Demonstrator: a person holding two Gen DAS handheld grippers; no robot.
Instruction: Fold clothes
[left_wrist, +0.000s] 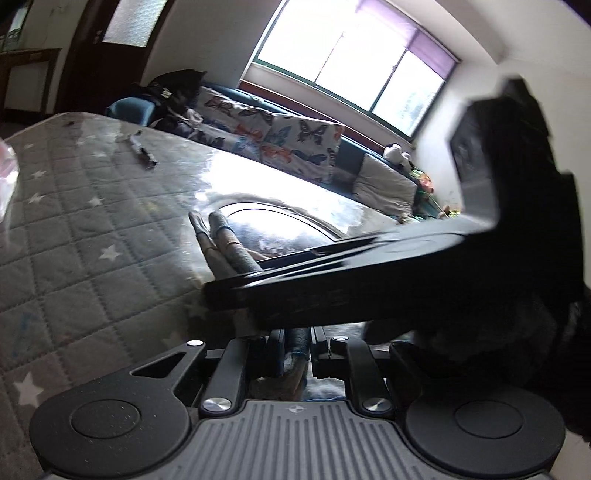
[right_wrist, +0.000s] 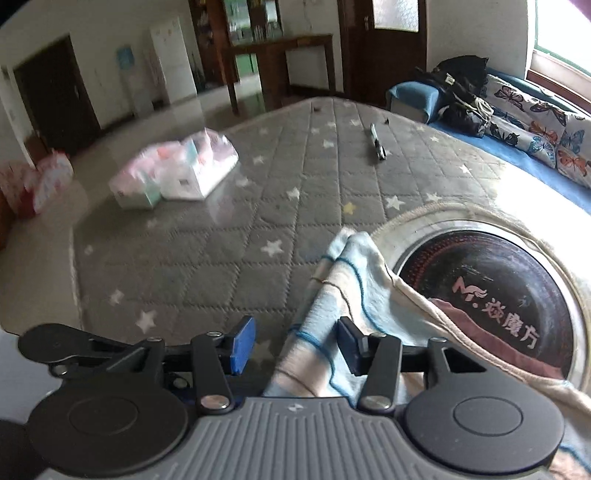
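Right gripper (right_wrist: 295, 343) open around striped cloth (right_wrist: 354, 280), marker (right_wrist: 377, 142) beyond

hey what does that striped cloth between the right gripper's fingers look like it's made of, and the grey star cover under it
The striped cloth looks like soft woven or knitted cotton, matte, judging by its limp folds and thin blue and brown yarn lines. The grey star cover looks like quilted padded fabric: stitched diamonds puff slightly. A glossy sheen on it in the left wrist view suggests a clear plastic overlay, though I can't confirm that.

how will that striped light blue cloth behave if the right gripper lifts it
The striped cloth will probably sag; it already lies in soft folds between the right gripper pads. It looks thin, so likely light. It drapes over the round dark disc, so lifting may drag across that.
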